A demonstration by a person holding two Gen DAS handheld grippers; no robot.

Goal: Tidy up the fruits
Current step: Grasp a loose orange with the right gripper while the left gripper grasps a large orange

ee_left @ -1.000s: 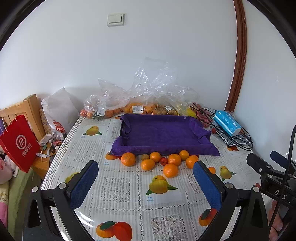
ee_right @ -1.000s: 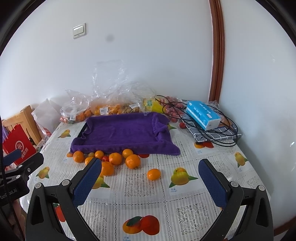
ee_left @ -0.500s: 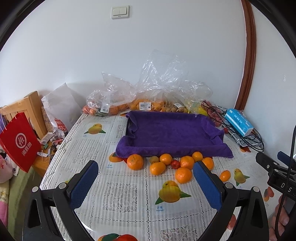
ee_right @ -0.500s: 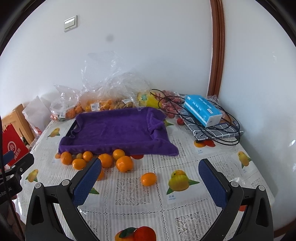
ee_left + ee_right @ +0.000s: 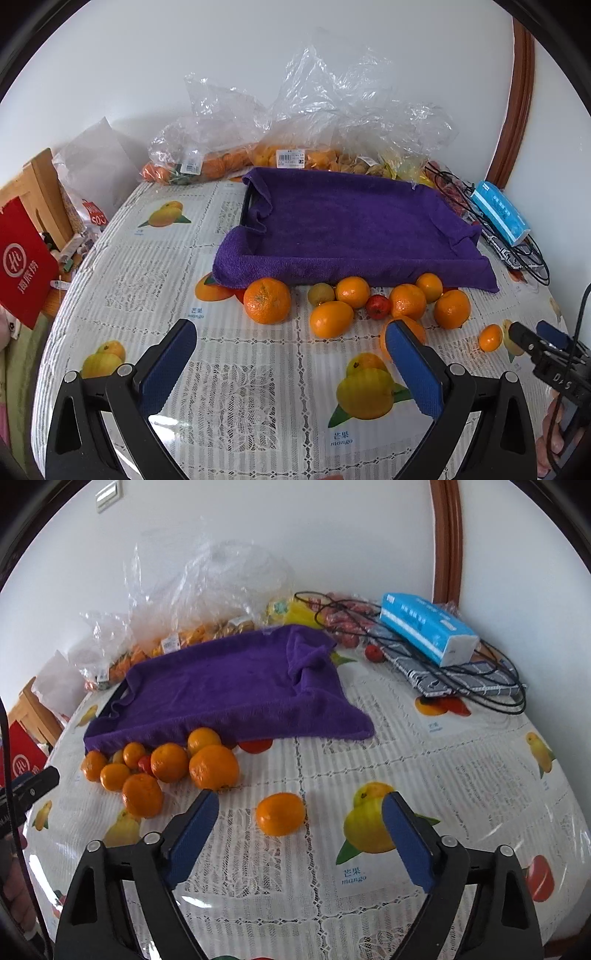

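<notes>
Open tablecloth (image 5: 280, 878) in front of right tongs (image 5: 297, 821); lone orange (image 5: 280, 813) between blue pads, untouched. Orange cluster (image 5: 354, 306) crowds towel (image 5: 354, 229) front edge. Bags (image 5: 314, 122) block back; cables (image 5: 476, 679), tissue box (image 5: 428, 627) block right corner.

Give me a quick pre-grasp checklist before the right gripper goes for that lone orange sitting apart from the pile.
1. Right gripper empty, jaws apart though they have just been closing: ok.
2. Lone orange lined up between its fingers: ok.
3. Orange clear of the pile: ok.
4. Purple towel tray free of fruit for the drop: ok.
5. Left gripper open, empty, away from the lone orange: ok.
6. Pads low enough to close on the orange: cannot tell.
</notes>
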